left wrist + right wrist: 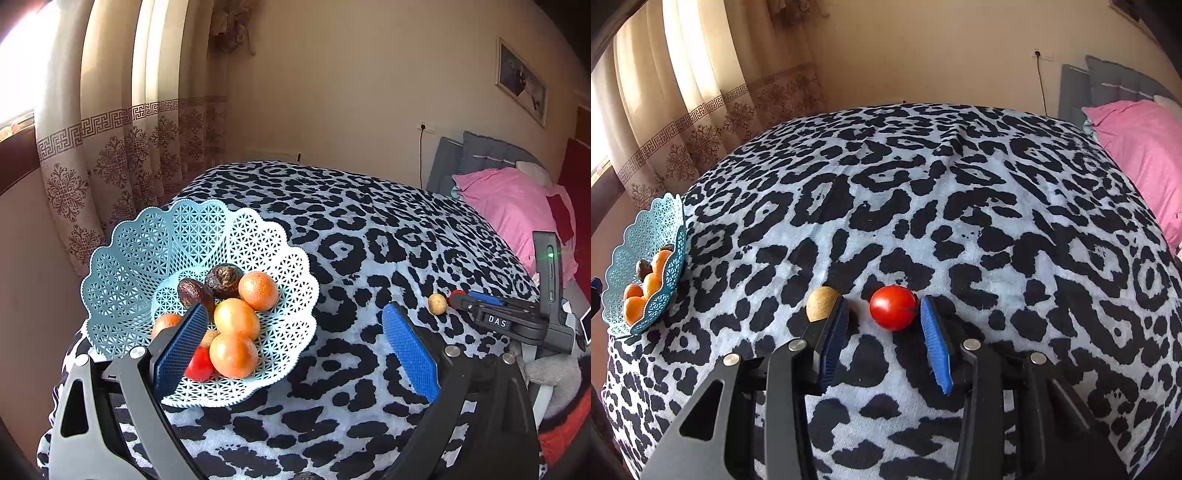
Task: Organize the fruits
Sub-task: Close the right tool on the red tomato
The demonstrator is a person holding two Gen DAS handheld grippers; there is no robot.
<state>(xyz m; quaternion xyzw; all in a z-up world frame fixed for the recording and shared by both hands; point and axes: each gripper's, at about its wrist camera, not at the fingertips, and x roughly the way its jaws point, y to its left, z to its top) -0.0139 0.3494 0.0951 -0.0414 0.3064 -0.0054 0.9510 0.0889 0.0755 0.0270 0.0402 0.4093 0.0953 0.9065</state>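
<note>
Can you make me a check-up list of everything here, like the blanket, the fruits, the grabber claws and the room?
Surface: leopard-print blanket covering a bed.
Job's things: blue lattice basket holds oranges, dark fruits and something red; red tomato and tan round fruit lie on the blanket.
Clutter: nothing seen.
Grippers: left gripper open, empty, beside the basket; right gripper open, fingers either side of the tomato.
Cables: black cord hanging from a wall socket.
Surroundings: curtains, pink pillow, framed picture.
</note>
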